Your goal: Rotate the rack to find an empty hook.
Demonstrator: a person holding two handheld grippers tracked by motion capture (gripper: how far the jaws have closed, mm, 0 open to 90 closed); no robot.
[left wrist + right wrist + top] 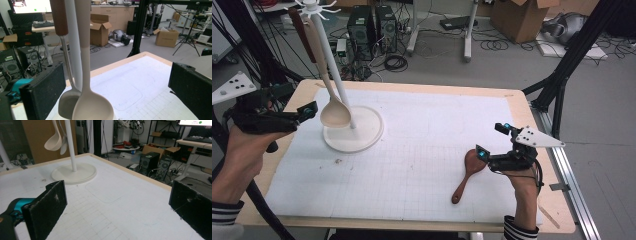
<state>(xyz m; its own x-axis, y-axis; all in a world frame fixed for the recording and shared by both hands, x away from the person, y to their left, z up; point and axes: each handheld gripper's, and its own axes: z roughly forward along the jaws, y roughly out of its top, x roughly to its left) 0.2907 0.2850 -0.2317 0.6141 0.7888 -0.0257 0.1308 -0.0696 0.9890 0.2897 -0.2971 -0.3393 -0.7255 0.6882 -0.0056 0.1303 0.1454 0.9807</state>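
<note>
Location of the wooden spoon (468,172): flat on the white mat (422,150) at the right side of the table (517,102), bowl end away from the person, handle pointing toward the near edge. Close beside the right gripper (492,141), with the bowl next to one jaw; contact cannot be confirmed from the high view.

Location of the cream ladle (335,114): hung from the top of the white rack (332,60), bowl low over the round base, next to a second utensil with a brown handle (59,17).

State of the tongs:
- Left gripper (306,112): jaws spread wide, nothing between the pads, aimed at the ladle bowl from just beside it
- Right gripper: jaws spread wide, nothing pinched, bare mat between them in the right gripper view

Expected handling of the spoon:
- Treat as light and stiff; no flex or crushing to be expected under a firm pinch
- Expect a smooth, possibly varnished surface and a thin rounded handle, so allow for rolling or twisting between the pads
- Expect a low profile on the mat; bring the jaws down close to the surface

Where to take hold:
- Pinch across the handle near the neck, just below the bowl, for balance
- Avoid the far handle tip, to leave the end free for hanging on the rack
- Avoid the curved bowl, likely to slip out sideways
</note>
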